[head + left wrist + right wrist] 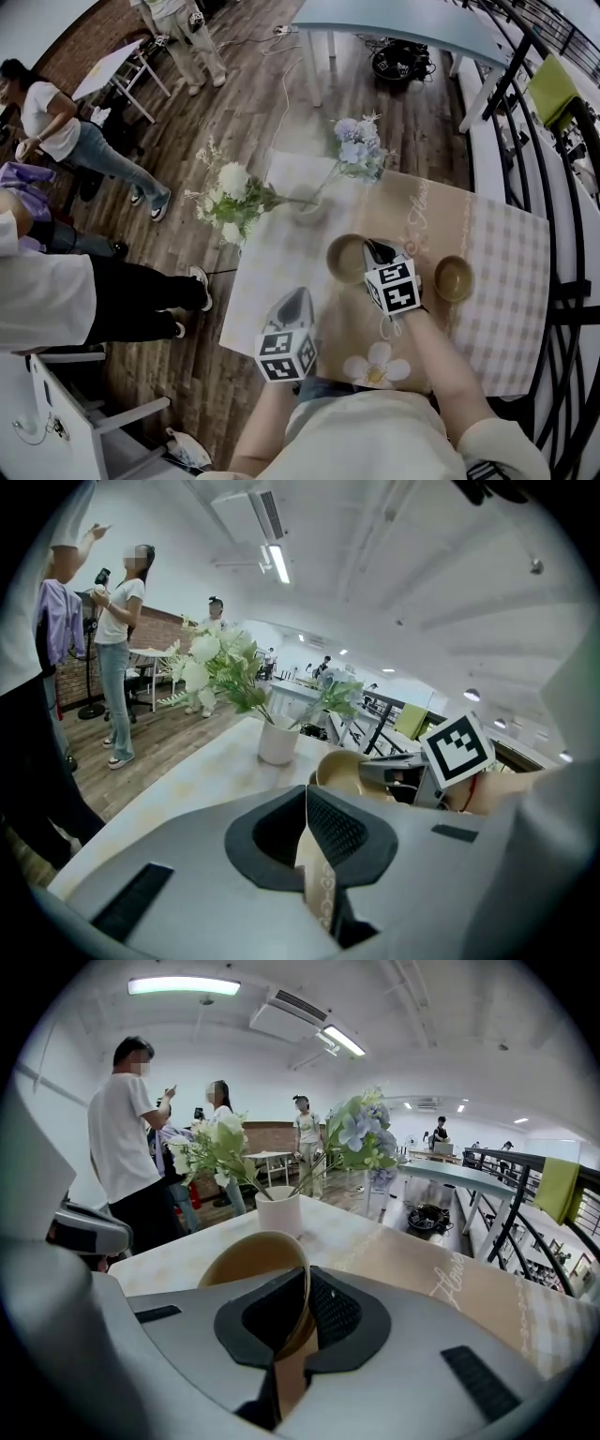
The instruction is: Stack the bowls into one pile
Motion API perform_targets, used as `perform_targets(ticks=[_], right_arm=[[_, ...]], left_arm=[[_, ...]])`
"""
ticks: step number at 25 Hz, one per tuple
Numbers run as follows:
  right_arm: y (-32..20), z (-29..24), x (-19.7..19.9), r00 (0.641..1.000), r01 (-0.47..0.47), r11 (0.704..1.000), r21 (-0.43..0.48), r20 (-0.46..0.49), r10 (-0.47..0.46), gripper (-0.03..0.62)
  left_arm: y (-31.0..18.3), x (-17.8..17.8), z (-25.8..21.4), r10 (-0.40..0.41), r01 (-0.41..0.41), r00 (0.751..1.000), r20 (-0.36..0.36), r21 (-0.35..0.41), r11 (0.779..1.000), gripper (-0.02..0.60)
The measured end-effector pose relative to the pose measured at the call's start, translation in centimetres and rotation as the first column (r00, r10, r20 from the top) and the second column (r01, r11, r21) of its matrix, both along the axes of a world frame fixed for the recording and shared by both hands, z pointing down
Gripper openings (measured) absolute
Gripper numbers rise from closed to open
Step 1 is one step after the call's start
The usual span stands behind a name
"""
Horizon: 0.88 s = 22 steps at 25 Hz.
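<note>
Tan in colour, the first round bowl (343, 259) is pinched by its rim in the right tool (307, 1286), near the middle of the cloth-covered surface (511, 309). The second round tan bowl (454, 277) sits near, on the other side of that tool, to its right. So the right hand looks nearer to it. The left tool (305, 803) is pressed together, holding nothing.

Bare counter (487, 234) open at two o'clock of the held bowl (345, 258), vase of flowers (307, 208) crowding eleven — second bowl (454, 278) standing at three, well apart
</note>
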State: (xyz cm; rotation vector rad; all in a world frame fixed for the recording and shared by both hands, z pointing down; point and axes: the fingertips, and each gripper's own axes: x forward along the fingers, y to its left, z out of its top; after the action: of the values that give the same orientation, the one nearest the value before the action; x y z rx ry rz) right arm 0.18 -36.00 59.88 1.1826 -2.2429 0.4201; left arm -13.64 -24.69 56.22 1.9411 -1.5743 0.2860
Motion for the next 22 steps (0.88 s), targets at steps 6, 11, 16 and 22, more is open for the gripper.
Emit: perform_targets(ticks=[6, 11, 16, 22], right_arm=[[-0.4, 1.1, 0.0, 1.0, -0.007, 1.0, -0.026, -0.014, 0.006, 0.012], [-0.6, 1.9, 0.0, 1.0, -0.015, 0.999, -0.044, -0.015, 0.014, 0.013], [-0.6, 2.3, 0.0, 1.0, -0.018, 0.998, -0.055, -0.015, 0.017, 0.014], [-0.7, 2.5, 0.0, 1.0, -0.016, 0.998, -0.06, -0.011, 0.015, 0.055]], left_arm=[[-0.7, -0.2, 0.3, 0.007, -0.007, 1.0, -0.001, -0.009, 1.0, 0.005], [-0.9, -0.1, 0.6, 0.015, -0.015, 1.0, -0.001, -0.015, 1.0, 0.005], [-1.0, -0.1, 0.7, 0.018, -0.018, 1.0, -0.001, -0.015, 1.0, 0.005], [-1.1, 0.0, 0.7, 0.023, -0.023, 1.0, -0.002, -0.015, 1.0, 0.005]])
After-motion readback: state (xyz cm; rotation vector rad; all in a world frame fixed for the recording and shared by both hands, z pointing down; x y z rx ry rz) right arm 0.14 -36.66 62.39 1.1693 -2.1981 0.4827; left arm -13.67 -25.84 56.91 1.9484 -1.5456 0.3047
